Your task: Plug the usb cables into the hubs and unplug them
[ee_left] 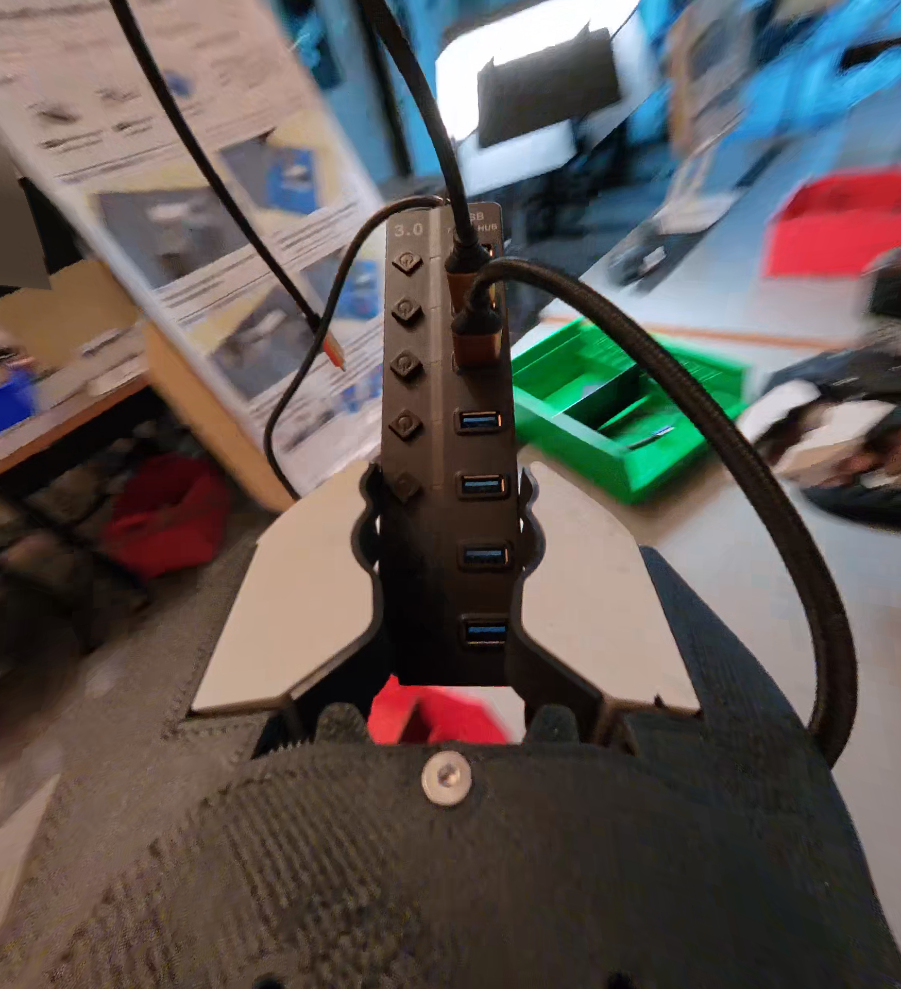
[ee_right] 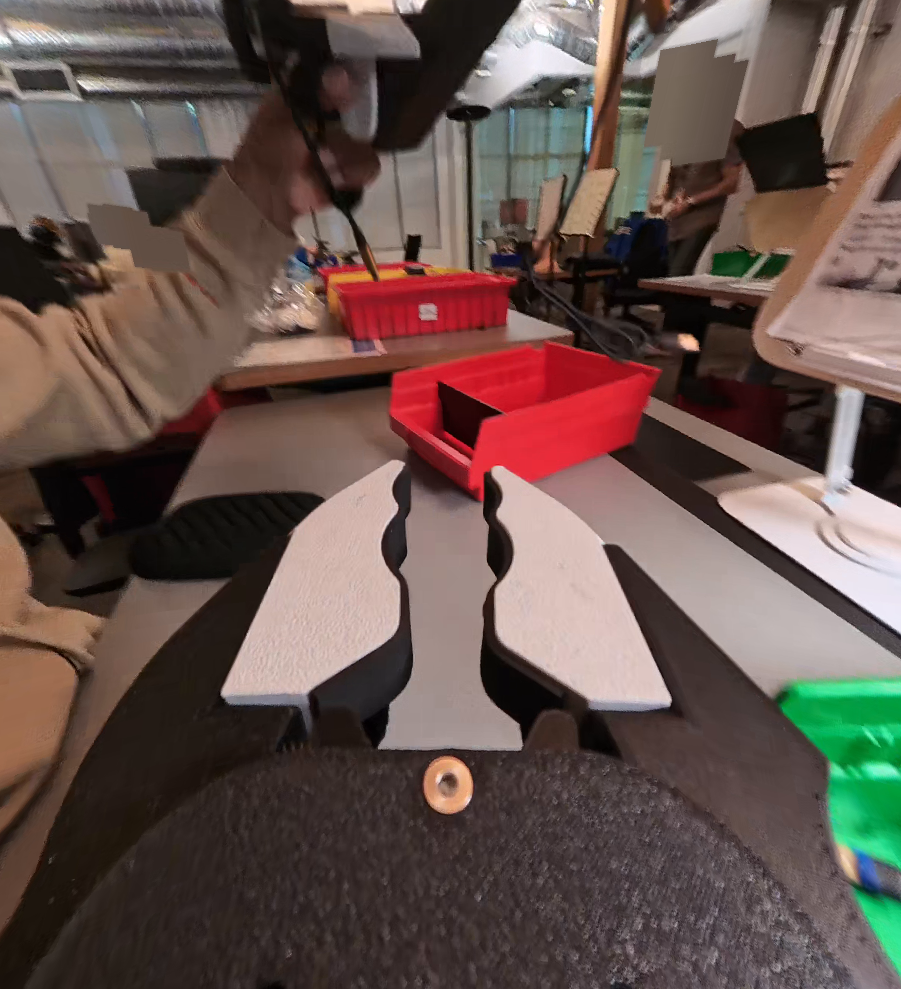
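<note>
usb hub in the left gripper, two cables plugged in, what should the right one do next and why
Probably bring the right gripper up to the nearer plug and close on it to pull it out. The left gripper is shut on the hub, two cables sit in its upper ports, and the right fingers are open and empty over the table.

A matt black plastic hub point(ee_left: 445, 428) is showing glossy blue ports. Braided cloth-sheathed cables point(ee_left: 705, 406) are ending in coppery metal plugs point(ee_left: 477, 342). Rough, grainy black printed plastic is forming the right gripper point(ee_right: 447, 481); its fingers point(ee_right: 330, 588) are looking pale and stippled. A smooth red plastic bin point(ee_right: 555, 428) is sitting on a matt grey table point(ee_right: 287, 444).
</note>
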